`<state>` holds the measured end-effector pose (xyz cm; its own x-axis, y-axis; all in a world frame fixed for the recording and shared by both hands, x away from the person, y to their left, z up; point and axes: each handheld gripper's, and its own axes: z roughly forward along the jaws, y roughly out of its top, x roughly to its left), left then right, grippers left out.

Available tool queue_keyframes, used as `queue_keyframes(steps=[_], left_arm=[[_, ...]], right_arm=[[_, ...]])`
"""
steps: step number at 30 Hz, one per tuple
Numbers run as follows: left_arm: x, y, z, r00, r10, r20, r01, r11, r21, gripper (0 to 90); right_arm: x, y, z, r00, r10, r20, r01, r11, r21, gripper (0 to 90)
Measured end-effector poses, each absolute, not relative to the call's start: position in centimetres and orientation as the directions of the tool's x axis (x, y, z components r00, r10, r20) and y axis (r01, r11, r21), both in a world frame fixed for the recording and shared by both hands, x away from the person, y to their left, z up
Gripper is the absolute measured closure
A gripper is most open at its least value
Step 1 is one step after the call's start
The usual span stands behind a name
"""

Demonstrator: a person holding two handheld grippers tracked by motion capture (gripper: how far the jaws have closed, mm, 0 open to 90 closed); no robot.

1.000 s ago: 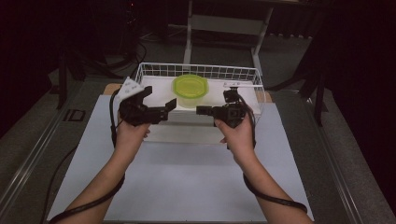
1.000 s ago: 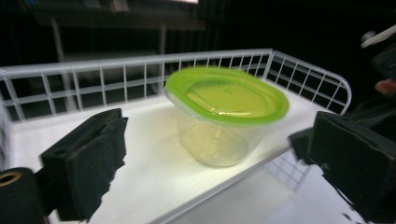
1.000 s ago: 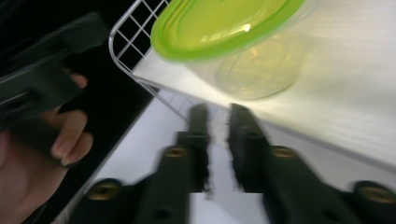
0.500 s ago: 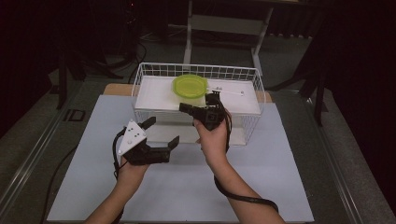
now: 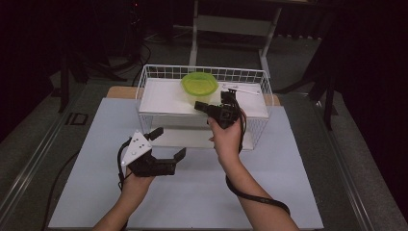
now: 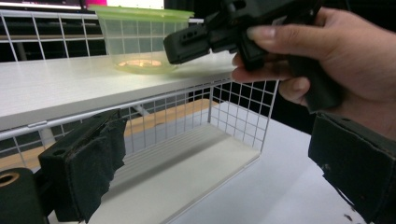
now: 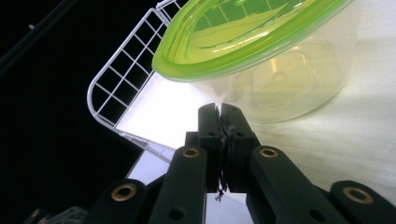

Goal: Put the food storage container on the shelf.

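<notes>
On the upper shelf of the white wire rack (image 5: 144, 91) sits a clear plastic container with a green lid (image 5: 199, 85), toward the back middle. Just in front of it, the right gripper (image 5: 199, 106) is held up over the shelf's front edge, jaws pressed flat together with nothing between them; the right gripper view shows their tips just short of the container's (image 7: 280, 79) wall, and whether they touch it is hard to tell. Down on the white table mat (image 5: 288, 192), well apart from the rack, the left gripper (image 5: 168, 144) hangs with its jaws spread wide, empty, pointing toward the rack's lower shelf (image 6: 196, 177).
</notes>
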<state>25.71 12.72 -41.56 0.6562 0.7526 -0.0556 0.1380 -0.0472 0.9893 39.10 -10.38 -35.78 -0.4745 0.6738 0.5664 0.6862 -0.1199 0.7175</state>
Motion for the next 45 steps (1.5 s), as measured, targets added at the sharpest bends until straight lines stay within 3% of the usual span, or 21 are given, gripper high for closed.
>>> queue_keyframes(steps=[11,13,16,19,21,22,24,26,30,45], left_arm=[[24.9,12.7,-41.9,0.676,0.734,-0.069,0.128,-0.024,0.991,4.6],[24.6,12.7,-42.0,0.683,0.728,-0.058,0.117,-0.030,0.993,4.6],[24.2,12.9,-42.1,0.701,0.711,-0.055,0.102,-0.024,0.994,4.5],[23.9,13.0,-42.0,0.718,0.694,-0.050,0.091,-0.023,0.996,4.6],[23.5,13.0,-42.0,0.732,0.681,-0.040,0.082,-0.029,0.996,4.5],[23.4,13.0,-42.0,0.740,0.672,-0.039,0.079,-0.028,0.997,4.5],[23.2,12.8,-42.0,0.747,0.663,-0.034,0.081,-0.040,0.996,4.6],[22.9,12.6,-42.1,0.754,0.656,-0.023,0.076,-0.052,0.996,4.6],[22.5,12.2,-42.4,0.774,0.633,-0.019,0.078,-0.065,0.995,4.6],[22.2,12.2,-45.1,0.793,0.610,-0.014,0.119,-0.131,0.984,4.6]], right_arm=[[37.3,-11.5,-35.4,-0.525,0.643,0.557,0.666,-0.097,0.740,79.7],[36.5,-11.9,-35.6,-0.545,0.637,0.545,0.650,-0.090,0.755,72.3],[35.8,-12.2,-35.9,-0.562,0.640,0.524,0.635,-0.072,0.769,68.3],[34.7,-12.4,-36.3,-0.600,0.646,0.472,0.594,-0.036,0.804,54.3],[34.0,-12.5,-36.6,-0.627,0.651,0.427,0.556,-0.010,0.831,41.6],[33.5,-12.7,-36.8,-0.645,0.653,0.398,0.521,-0.005,0.853,30.4],[33.3,-13.0,-37.0,-0.655,0.643,0.396,0.511,-0.009,0.859,28.5],[32.8,-13.3,-37.4,-0.686,0.625,0.372,0.489,0.018,0.872,19.3],[31.6,-13.8,-38.3,-0.718,0.629,0.299,0.438,0.074,0.896,14.6],[28.0,-17.9,-44.6,-0.697,0.689,0.200,0.410,0.152,0.899,14.7]])
